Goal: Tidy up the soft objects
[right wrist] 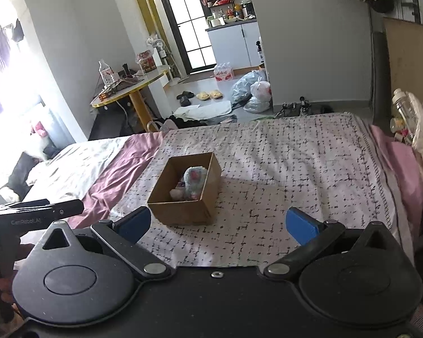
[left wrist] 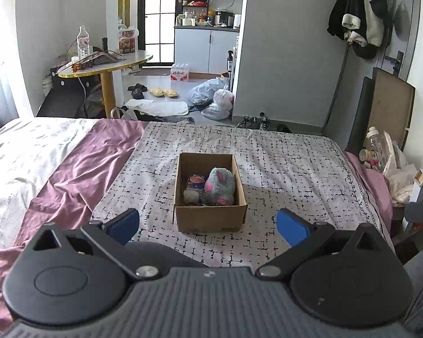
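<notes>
- On the left side of the bed lies a white sheet (left wrist: 22,152), with a purple cover (left wrist: 79,169) next to it.
- The left gripper (left wrist: 208,226) hangs over the bed with its blue fingers (left wrist: 127,224) spread wide apart. It holds nothing.
- A brown cardboard box (left wrist: 210,217) sits in the middle of the bed, on a white blanket with black marks (left wrist: 296,174). It is just in front of the left gripper and is not touching it.
- Inside the box lies a fluffy gray and pink toy (left wrist: 220,187), at the right side. Some smaller soft things (left wrist: 193,188) lie beside it on the left.
- The right gripper (right wrist: 218,224) is also spread wide and empty. The box (right wrist: 183,211) is in front of it, a bit to the left.
- Far right, by the bed, stands a clear bottle (right wrist: 403,107).
</notes>
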`<action>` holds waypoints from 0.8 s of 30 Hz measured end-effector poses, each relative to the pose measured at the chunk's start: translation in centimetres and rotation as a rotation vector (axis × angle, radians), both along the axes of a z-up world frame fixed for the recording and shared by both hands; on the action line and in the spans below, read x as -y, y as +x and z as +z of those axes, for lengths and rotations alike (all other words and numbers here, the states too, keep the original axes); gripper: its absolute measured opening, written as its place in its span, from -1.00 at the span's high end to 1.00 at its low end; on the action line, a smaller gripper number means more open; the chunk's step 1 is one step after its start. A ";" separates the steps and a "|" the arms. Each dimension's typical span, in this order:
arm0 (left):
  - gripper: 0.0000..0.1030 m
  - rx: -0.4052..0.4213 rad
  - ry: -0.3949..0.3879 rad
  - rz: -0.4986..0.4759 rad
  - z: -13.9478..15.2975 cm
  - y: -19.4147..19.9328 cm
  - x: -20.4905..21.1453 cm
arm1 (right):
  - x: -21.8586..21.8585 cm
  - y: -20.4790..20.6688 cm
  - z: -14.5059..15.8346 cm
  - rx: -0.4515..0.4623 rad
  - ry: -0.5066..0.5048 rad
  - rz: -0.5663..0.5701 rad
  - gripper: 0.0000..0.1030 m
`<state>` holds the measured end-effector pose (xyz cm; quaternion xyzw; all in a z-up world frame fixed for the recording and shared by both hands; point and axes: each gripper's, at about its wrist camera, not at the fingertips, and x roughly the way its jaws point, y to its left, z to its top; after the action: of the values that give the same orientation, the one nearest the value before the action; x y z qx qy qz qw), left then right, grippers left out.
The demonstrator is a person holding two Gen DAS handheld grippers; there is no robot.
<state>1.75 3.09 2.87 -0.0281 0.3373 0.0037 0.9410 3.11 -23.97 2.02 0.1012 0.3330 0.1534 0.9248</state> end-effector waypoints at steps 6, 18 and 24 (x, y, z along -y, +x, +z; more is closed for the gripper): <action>-0.99 -0.002 0.005 -0.001 0.1 -0.3 0.0 | -0.4 -0.5 -0.1 -0.002 0.012 0.064 -1.00; -0.99 -0.009 0.009 -0.011 0.1 -0.4 0.2 | 0.2 -0.8 -0.2 0.010 0.045 0.028 -1.00; -0.99 -0.011 0.010 -0.021 -0.1 -0.4 0.4 | 0.0 -0.7 -0.3 0.007 0.023 0.021 -1.00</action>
<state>1.32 2.66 2.80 -0.0196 0.3428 -0.0045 0.9392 2.42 -24.01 1.73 0.1076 0.3289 0.1674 0.9232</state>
